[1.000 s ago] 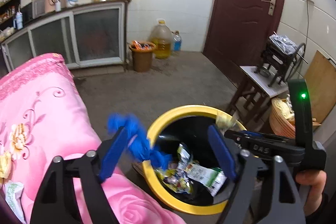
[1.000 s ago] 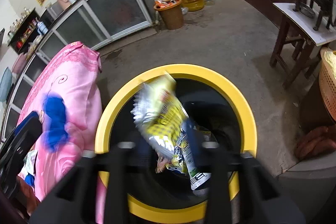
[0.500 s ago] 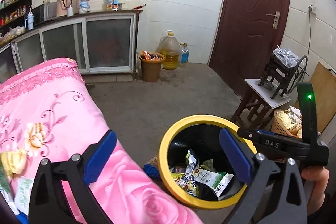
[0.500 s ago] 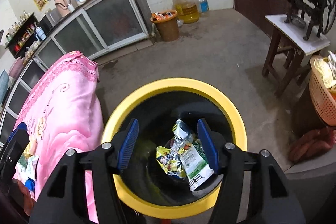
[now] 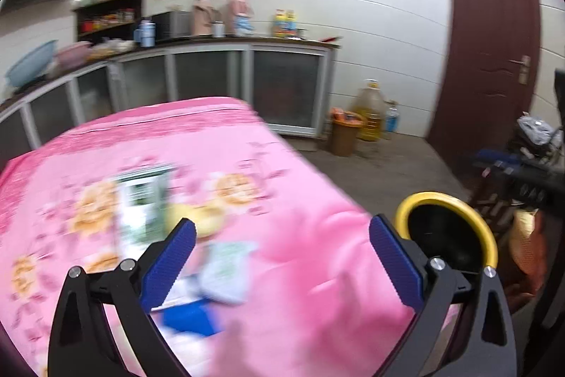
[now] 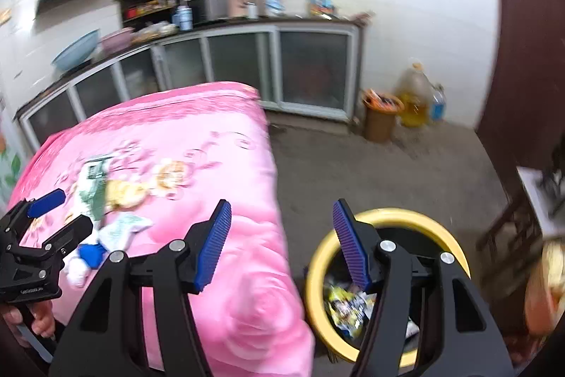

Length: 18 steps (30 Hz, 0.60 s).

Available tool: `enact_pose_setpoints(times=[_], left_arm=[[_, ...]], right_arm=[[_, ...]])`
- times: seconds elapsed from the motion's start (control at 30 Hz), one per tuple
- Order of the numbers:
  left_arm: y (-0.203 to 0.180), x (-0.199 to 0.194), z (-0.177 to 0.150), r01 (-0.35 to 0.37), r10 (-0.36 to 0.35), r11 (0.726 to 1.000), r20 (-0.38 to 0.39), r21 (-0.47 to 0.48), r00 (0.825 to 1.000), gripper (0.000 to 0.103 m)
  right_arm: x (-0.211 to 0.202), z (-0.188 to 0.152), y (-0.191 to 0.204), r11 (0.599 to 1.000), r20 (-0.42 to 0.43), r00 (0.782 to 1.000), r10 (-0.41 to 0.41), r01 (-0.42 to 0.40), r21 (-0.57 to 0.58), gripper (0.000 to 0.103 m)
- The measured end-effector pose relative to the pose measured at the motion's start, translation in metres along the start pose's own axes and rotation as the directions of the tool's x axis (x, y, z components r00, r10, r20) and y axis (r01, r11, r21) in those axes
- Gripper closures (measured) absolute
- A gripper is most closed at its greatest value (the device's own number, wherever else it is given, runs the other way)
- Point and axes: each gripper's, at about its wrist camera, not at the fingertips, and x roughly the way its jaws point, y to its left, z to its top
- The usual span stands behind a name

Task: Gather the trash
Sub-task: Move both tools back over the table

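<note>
Trash (image 5: 143,200) lies on the pink bed (image 5: 300,235) again in your left view, at 10 o'clock from the empty, wide-open left hand-held gripper (image 5: 282,257), which has swung off the bin (image 5: 489,242). Right view: your right hand-held gripper (image 6: 280,242) is open too, its wrapper dropped; wrappers (image 6: 348,304) fill the bin at 5 o'clock, more litter (image 6: 113,196) waits at 9.

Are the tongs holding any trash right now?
No. The left tongs and the right tongs are both open with nothing between them; wrappers lie on the pink flowered blanket.
</note>
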Motion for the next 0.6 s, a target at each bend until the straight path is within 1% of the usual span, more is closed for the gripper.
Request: enact_pose_setpoints(times=[0.1,0.2,0.23,0.3,0.5,0.57,0.6], left_arm=[[0.034,-0.018,-0.011,-0.07,0.07,0.997,-0.001,-0.042,0.998,0.008],[0.058,-0.028,-0.02,-0.098,0.097,0.991,-0.017,-0.088,0.995,0.008],[0.067,-0.03,-0.024,-0.108,0.106,0.989,-0.025,-0.101,0.994,0.008],[0.082,-0.034,-0.03,-0.127,0.124,0.985,-0.03,-0.115,0.992,0.008],[0.104,-0.04,-0.042,-0.155,0.15,0.981,-0.047,-0.118,0.987,0.008],[0.108,-0.04,-0.046,-0.16,0.155,0.981,-0.05,-0.11,0.987,0.008],[0.11,-0.039,-0.048,-0.166,0.161,0.98,-0.051,-0.106,0.986,0.008]], right_arm=[[-0.006,0.009,0.032,0.997,0.043,0.999,0.009,-0.006,-0.073,0.043],[-0.011,0.014,0.06,0.991,0.076,0.997,0.026,-0.016,-0.135,0.041],[-0.011,0.016,0.07,0.987,0.085,0.996,0.037,-0.023,-0.156,0.038],[-0.011,0.018,0.083,0.982,0.091,0.994,0.054,-0.036,-0.183,0.038],[-0.005,0.025,0.127,0.964,0.084,0.99,0.112,-0.088,-0.253,0.034],[-0.001,0.026,0.135,0.96,0.085,0.987,0.135,-0.109,-0.259,0.027],[0.002,0.027,0.139,0.958,0.084,0.985,0.154,-0.128,-0.257,0.026]])
